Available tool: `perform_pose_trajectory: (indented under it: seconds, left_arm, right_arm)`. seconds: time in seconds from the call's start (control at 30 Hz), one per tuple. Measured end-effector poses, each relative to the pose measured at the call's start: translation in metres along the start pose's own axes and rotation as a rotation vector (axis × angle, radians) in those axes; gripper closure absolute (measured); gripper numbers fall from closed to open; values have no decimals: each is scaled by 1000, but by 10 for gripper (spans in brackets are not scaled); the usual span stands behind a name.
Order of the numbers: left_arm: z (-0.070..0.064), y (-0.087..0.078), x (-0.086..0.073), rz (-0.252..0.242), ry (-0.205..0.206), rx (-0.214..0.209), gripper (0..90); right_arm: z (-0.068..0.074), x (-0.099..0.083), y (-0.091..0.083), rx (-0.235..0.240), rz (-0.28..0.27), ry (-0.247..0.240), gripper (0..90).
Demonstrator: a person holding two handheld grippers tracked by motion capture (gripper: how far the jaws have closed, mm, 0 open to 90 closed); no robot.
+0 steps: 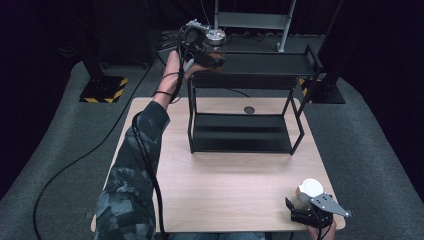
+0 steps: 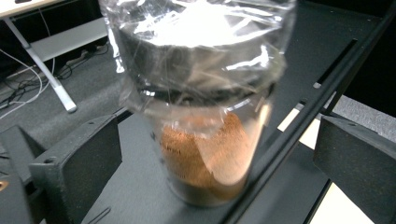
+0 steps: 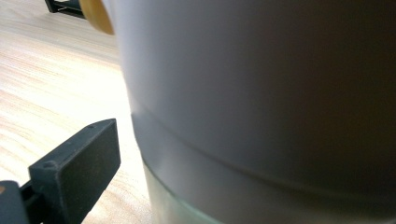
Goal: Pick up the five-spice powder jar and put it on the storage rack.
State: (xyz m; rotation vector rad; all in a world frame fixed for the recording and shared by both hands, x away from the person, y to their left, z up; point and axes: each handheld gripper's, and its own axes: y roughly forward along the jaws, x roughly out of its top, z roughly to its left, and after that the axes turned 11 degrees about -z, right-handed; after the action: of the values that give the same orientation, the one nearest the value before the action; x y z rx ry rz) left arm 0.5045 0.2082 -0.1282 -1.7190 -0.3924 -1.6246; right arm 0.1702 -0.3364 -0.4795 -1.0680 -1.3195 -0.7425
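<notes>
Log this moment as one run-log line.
left gripper: open around jar on shelf rack top | right gripper: at white container on table, grip unclear

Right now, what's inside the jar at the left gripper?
The jar holds reddish-brown powder, filling roughly its lower half. Crinkled clear plastic wrap covers the top, so the lid and upper contents can't be made out.

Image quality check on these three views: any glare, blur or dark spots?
High view: tabletop evenly lit, surroundings nearly black, the rack throws a soft shadow. Left gripper view: strong glare on the plastic wrap over the jar, slight softness overall. Right gripper view: the white container sits too close, blurred and shaded, with the wood at left washed out.
</notes>
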Motion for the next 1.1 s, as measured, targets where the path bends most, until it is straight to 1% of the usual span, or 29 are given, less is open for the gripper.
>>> perform_pose_trajectory:
  seconds: [0.13,0.3,0.4,0.47,0.53,0.63,0.73,0.9,0.97,1.1]
  left_arm:
    - [-5,-12,-2,-12,32,-3,2]
    - [-13,-26,-8,-30,67,7,0]
    - [-17,-34,-14,-37,84,9,0]
    - [-18,-40,-19,-39,92,-3,0]
    - [-21,-45,-24,-38,110,-5,0]
    - [-27,-53,-35,-40,131,-18,0]
    - [-34,-63,-49,-48,153,-30,0]
    - [-45,-74,-71,-33,190,-56,0]
    - [-49,-77,-80,-30,196,-63,0]
    - [-54,-83,-102,-25,194,-77,0]
  right_arm:
    - [0,0,0,-1,0,-1,0]
    - [0,0,0,-2,0,1,0]
    - [0,0,0,-1,0,1,0]
    - [0,0,0,-1,-1,2,0]
    - [0,0,0,-1,-1,2,0]
    - [0,0,0,0,0,2,0]
    - [0,0,0,-1,-1,2,0]
    - [0,0,0,-1,-1,0,0]
    - [0,0,0,-2,-1,4,0]
    - [0,0,0,-3,-1,4,0]
